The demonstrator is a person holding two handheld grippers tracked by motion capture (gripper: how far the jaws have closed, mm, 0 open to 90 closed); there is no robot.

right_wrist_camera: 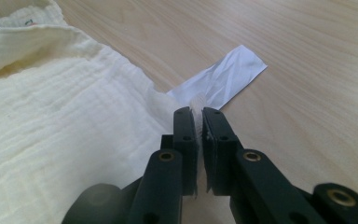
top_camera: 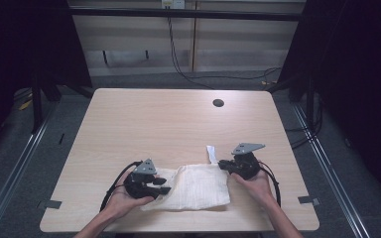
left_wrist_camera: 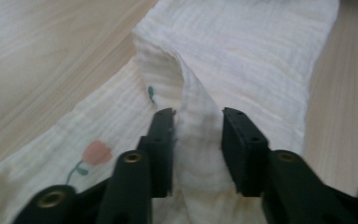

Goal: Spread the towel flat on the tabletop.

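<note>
Lying flat on the light wooden bench, near its front edge and well short of the round dark hole at the far side: a cream muslin cloth, folded to a rough rectangle. Pinched at both ends. At the cloth's left end, left hand-held gripper, cradled in the person's left hand, jaws set on either side of a raised ridge of the fabric, both pads touching it with the fold bunched between them, so gripping the cloth rather than fully closed. Beside that ridge, a small printed pink flower with a green stem, on the lower layer of the cloth. At the cloth's far right corner, right hand-held gripper, held in the right hand, jaws nearly together and clamped on a thin edge of the cloth corner. Just beyond that corner, a white label, attached to the cloth and lying flat on the bench, pointing away from the cloth. Black cables trailing back from both grippers toward the front edge of the bench.
</note>
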